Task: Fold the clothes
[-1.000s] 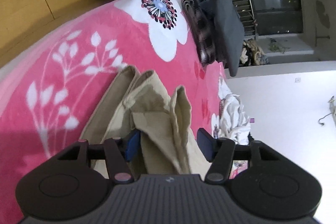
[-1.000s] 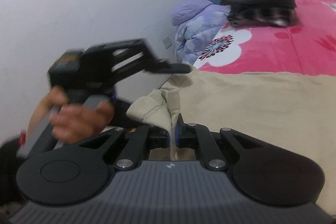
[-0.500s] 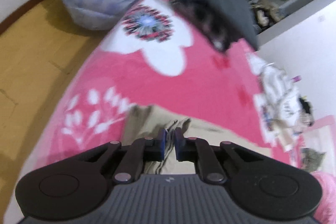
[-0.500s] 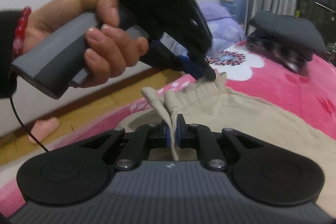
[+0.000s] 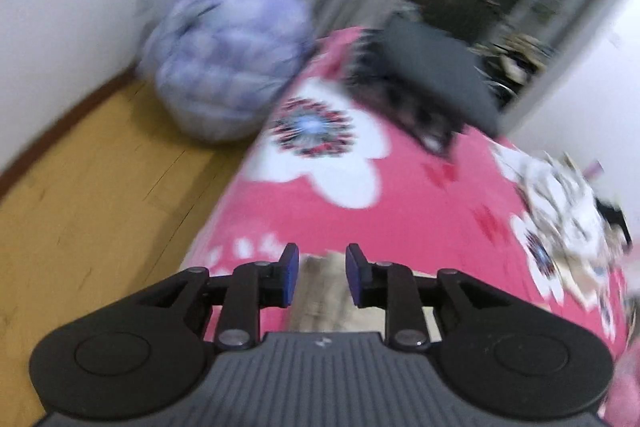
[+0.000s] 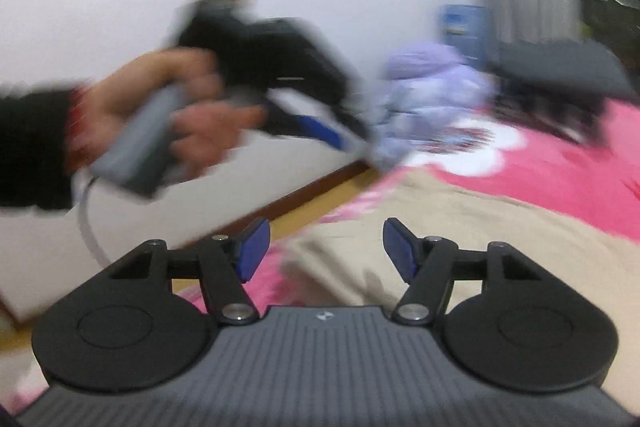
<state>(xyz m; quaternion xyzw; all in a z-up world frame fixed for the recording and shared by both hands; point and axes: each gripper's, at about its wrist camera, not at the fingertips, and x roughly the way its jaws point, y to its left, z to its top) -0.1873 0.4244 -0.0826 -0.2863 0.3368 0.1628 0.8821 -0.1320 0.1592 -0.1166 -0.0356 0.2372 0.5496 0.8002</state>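
A beige garment (image 6: 472,239) lies spread on the pink flowered blanket (image 6: 580,179); in the left wrist view only a blurred strip of the beige garment (image 5: 320,291) shows below the fingers. My left gripper (image 5: 322,275) hangs open above that strip with nothing between its blue pads. My right gripper (image 6: 326,253) is wide open over the garment's near edge, holding nothing. In the right wrist view a hand (image 6: 168,111) carries the left gripper (image 6: 336,135) in the air to the left, blurred by motion.
A stack of folded dark clothes (image 5: 424,87) sits at the far end of the blanket (image 5: 400,211). A lilac quilted bundle (image 5: 228,67) rests on the wooden floor (image 5: 80,207) by the white wall. More patterned fabric (image 5: 560,195) lies at the right.
Both grippers, shut on the beige garment's edge half a second ago, have opened and let it go. The cloth has dropped onto the blanket and the left gripper has lifted away.
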